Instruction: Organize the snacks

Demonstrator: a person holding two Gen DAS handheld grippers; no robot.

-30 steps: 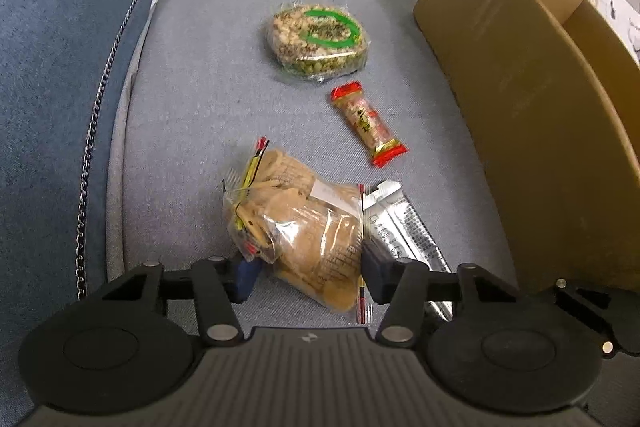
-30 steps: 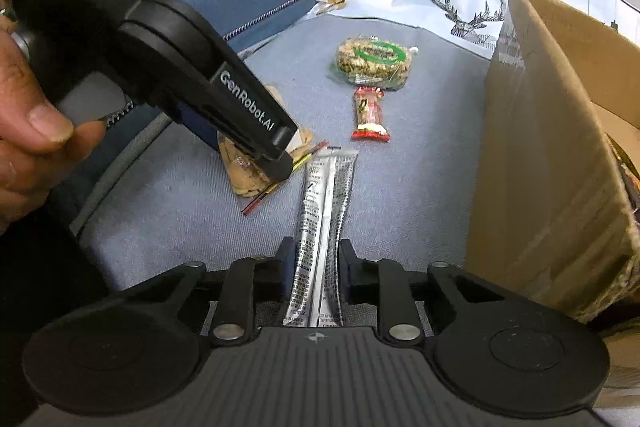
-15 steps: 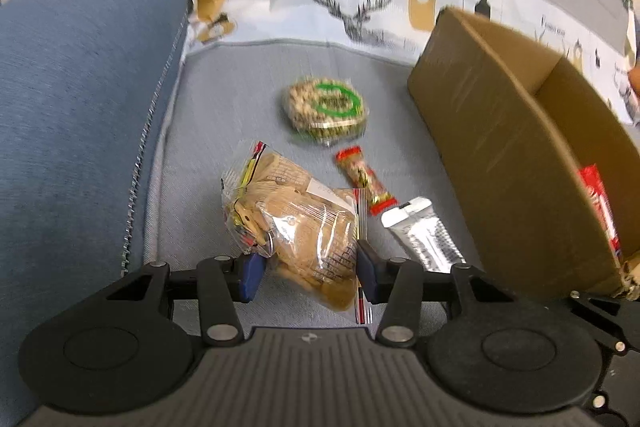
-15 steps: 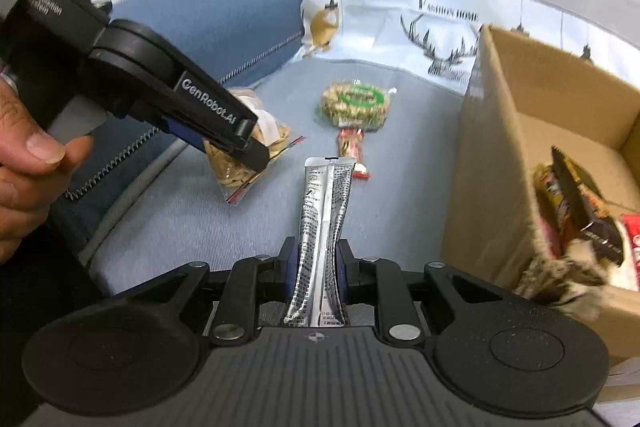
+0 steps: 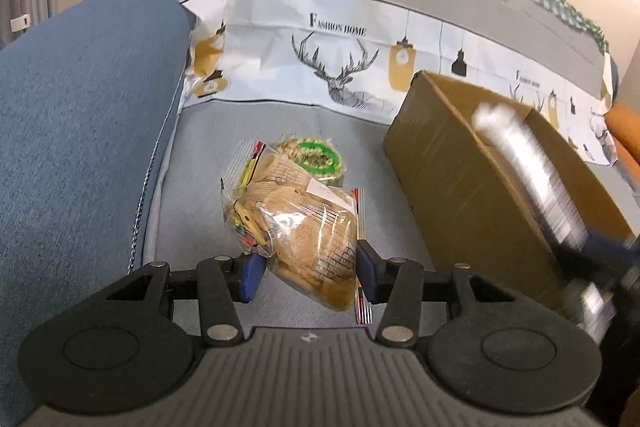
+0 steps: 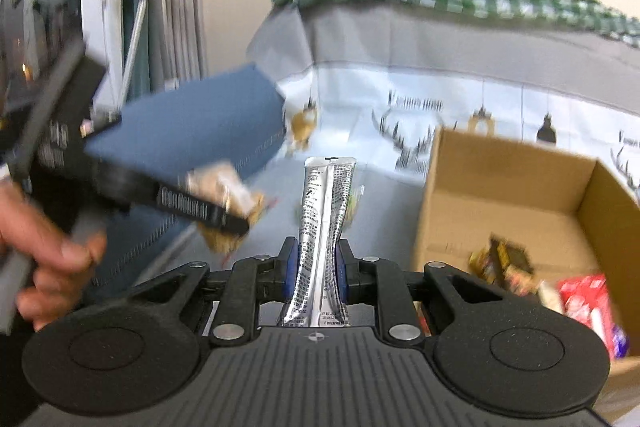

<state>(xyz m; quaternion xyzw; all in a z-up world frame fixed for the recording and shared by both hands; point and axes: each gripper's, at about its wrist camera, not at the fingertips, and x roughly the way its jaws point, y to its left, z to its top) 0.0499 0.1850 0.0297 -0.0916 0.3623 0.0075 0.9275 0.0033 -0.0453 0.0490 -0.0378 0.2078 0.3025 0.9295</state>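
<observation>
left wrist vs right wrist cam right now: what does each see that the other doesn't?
Left wrist only: the round green-labelled snack lying on the grey cushion.

Right wrist only: the snacks inside the box, and a hand holding the left gripper.

Both: the cardboard box, the biscuit bag held in the left gripper, the silver stick pack held in the right gripper, the deer-print cloth and the blue armrest.

I count one cracker bag (image 5: 296, 227) at my six o'clock, one round snack (image 5: 316, 155) at twelve, one silver sachet (image 6: 324, 223), one box (image 5: 472, 187) at three.
</observation>
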